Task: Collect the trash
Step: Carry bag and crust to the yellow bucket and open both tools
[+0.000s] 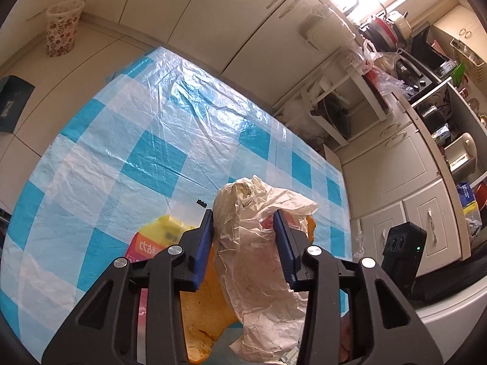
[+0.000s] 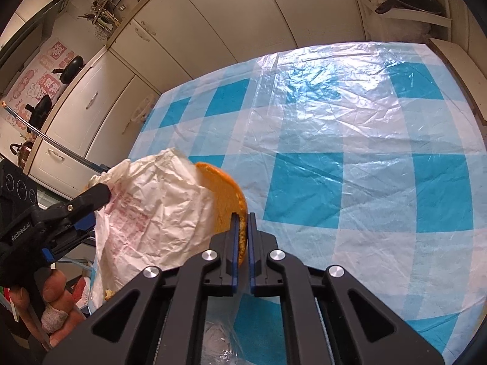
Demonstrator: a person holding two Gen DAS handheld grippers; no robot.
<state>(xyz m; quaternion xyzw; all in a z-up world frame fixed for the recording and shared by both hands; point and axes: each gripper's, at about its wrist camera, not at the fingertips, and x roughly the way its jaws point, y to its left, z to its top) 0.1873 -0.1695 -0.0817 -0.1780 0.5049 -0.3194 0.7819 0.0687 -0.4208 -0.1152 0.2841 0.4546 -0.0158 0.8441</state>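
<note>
My left gripper [image 1: 243, 217] is shut on a crumpled white paper wrapper [image 1: 258, 252] and holds it above the table's near edge; it also shows in the right wrist view [image 2: 152, 210], with the left gripper's finger [image 2: 91, 196] on it. My right gripper [image 2: 242, 217] is shut on the rim of an orange bread bun [image 2: 225, 191], right beside the wrapper. The bun shows under the wrapper in the left wrist view [image 1: 204, 310]. A pink and yellow packet [image 1: 152, 240] lies on the table behind the left fingers.
A table with a blue and white checked plastic cloth [image 1: 152, 140] [image 2: 350, 167] fills both views. A floral wastebasket [image 1: 62, 27] stands on the floor beyond it. Cream cabinets [image 1: 243, 30] and cluttered kitchen shelves [image 1: 426, 76] surround the table. A small black scrap [image 1: 201, 203] lies on the cloth.
</note>
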